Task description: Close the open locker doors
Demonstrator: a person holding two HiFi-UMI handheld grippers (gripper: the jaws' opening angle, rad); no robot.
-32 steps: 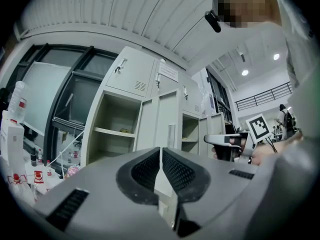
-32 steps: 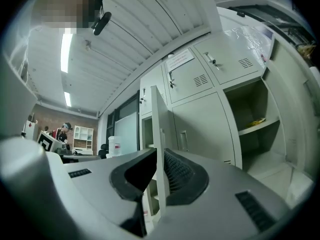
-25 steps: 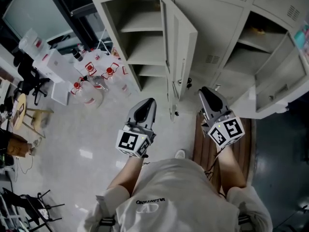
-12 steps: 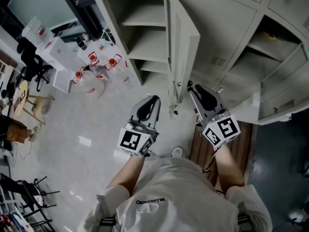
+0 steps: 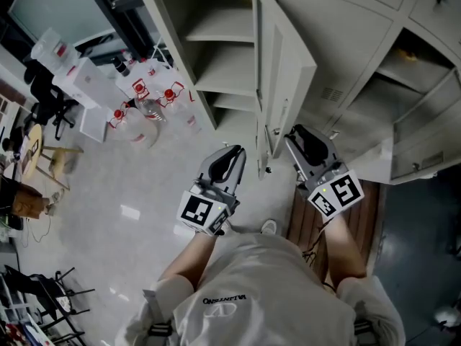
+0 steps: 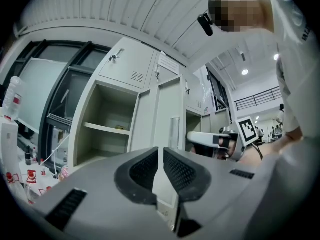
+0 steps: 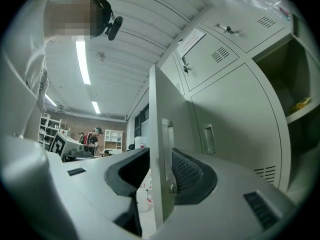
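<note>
Item: bank of pale grey lockers (image 5: 346, 42), seen from the head view steeply from above.
- Middle locker door (image 5: 284, 63): open, swung out towards the person, edge-on between the two grippers. Its compartment (image 5: 216, 49) to the left is exposed, with bare shelves.
- Second open door (image 5: 425, 146): at the far right of the bank, hanging out from its own compartment, well apart from both grippers.
- Right gripper (image 5: 301, 137): at the free edge of the middle door. Its jaws have just been opening and stand wide; the door's edge lies between them, with a visible gap on the left-hand jaw's side, so the pads do not clamp it.
- Left gripper (image 5: 229, 156): just beside the same door on its outer face, pointing at the locker front. Jaws drawn together to a thin slit, nothing in them.
- Clear bottles (image 5: 140, 117) with red labels: clustered on the pale floor (image 5: 108, 186) left of the lockers.
- Wooden pallet (image 5: 306, 225): on the floor beneath the right forearm.
</note>
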